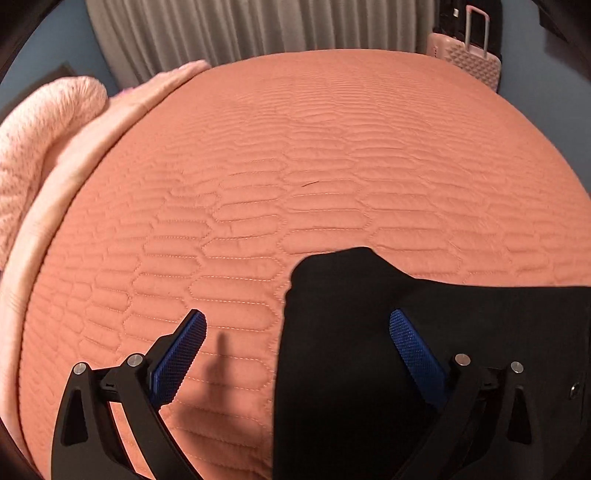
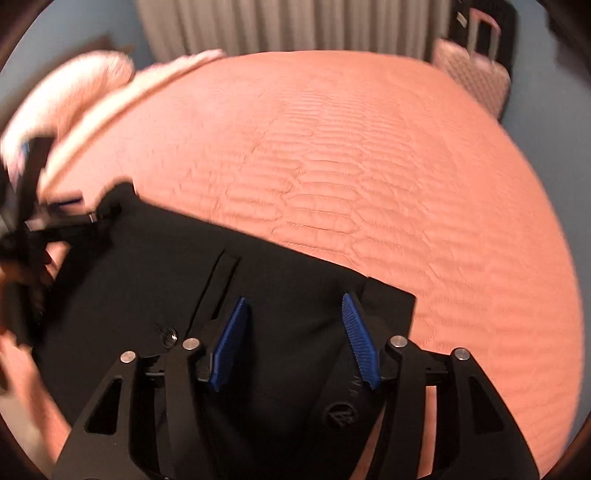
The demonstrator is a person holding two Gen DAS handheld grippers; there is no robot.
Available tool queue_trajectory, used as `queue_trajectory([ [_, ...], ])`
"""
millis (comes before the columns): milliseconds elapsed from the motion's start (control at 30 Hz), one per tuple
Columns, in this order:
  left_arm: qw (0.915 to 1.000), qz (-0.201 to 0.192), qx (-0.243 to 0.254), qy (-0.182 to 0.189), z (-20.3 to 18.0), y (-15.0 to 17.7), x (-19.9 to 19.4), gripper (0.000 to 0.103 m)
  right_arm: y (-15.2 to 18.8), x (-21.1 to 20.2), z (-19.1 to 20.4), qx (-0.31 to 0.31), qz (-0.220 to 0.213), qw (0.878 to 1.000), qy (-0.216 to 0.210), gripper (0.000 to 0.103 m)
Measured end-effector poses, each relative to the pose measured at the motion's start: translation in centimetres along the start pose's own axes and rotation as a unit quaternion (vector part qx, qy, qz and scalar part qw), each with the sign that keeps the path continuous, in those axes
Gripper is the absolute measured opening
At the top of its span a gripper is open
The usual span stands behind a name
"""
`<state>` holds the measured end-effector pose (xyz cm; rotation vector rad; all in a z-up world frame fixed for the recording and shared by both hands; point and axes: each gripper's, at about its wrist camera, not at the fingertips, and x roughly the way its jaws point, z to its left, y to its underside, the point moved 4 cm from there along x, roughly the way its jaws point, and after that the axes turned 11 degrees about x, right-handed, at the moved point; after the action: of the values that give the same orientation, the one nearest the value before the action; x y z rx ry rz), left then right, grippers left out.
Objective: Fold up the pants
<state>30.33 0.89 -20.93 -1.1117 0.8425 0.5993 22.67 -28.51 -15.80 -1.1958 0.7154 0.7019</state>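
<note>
Black pants [image 1: 369, 332] lie flat on the orange quilted bed; in the right wrist view they [image 2: 184, 266] fill the lower left, with a pocket slit and a button showing. My left gripper [image 1: 297, 325] is open, its jaws astride the pants' left edge: the right finger is over the cloth, the left finger over bare quilt. It also shows blurred in the right wrist view [image 2: 74, 210] at the pants' far left corner. My right gripper [image 2: 293, 308] is open and hovers over the pants near their right edge, holding nothing.
The orange quilted bedspread [image 1: 314, 147] stretches far ahead. A folded pink blanket and knit pillow [image 1: 44, 122] lie along the left side. A pink suitcase [image 1: 469, 62] stands beyond the far right corner, with a grey curtain [image 1: 258, 26] behind the bed.
</note>
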Motion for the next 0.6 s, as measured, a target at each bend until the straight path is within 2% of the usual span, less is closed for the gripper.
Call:
queue_trajectory([
  [33,0.9999,-0.009,-0.005,-0.011,0.2,0.0,-0.7,0.097,0.1,-1.7,0.0,0.005,-0.025,1.000,0.009,0.051],
  [67,0.9993,-0.021,-0.012,-0.029,1.0,-0.1,-2.1,0.094,0.7,-2.7,0.2,0.000,-0.029,1.000,-0.010,0.051],
  [100,0.9990,-0.032,-0.018,-0.025,1.6,0.2,-3.2,0.094,1.6,-3.6,0.8,-0.002,-0.027,0.999,-0.023,0.050],
  [167,0.9976,-0.060,-0.032,0.011,1.0,1.4,-6.3,0.096,4.2,-4.5,1.8,-0.016,-0.010,0.999,-0.040,0.050],
  [233,0.9969,-0.073,-0.015,0.028,-0.3,3.2,-8.6,0.096,7.0,-3.4,2.3,-0.058,0.017,0.998,-0.013,0.057],
  [267,0.9975,-0.068,0.007,0.019,-1.3,4.4,-9.0,0.096,8.5,-2.5,1.9,-0.070,0.026,0.997,0.011,0.057],
  [367,0.9975,-0.020,0.063,-0.023,-3.7,8.5,-7.2,0.097,8.3,-5.3,1.3,-0.007,0.005,1.000,-0.009,0.057],
  [400,0.9978,-0.023,0.058,-0.021,-3.6,9.4,-6.8,0.097,8.3,-6.9,1.6,0.004,-0.014,1.000,-0.023,0.057],
  [433,0.9980,-0.048,0.034,-0.022,-3.0,9.8,-7.3,0.097,8.4,-8.3,1.9,0.004,-0.028,0.999,-0.028,0.057],
  [467,0.9989,-0.039,0.011,-0.024,-2.5,10.1,-8.0,0.097,8.9,-9.2,2.1,-0.002,-0.030,0.999,-0.023,0.057],
  [533,0.9985,-0.044,-0.012,-0.029,-1.7,10.7,-9.1,0.097,10.3,-8.7,2.1,-0.023,-0.013,1.000,-0.010,0.057],
  [600,0.9976,-0.060,-0.032,-0.012,-1.9,11.5,-10.6,0.097,12.5,-6.4,1.1,-0.055,0.017,0.998,0.034,0.057],
])
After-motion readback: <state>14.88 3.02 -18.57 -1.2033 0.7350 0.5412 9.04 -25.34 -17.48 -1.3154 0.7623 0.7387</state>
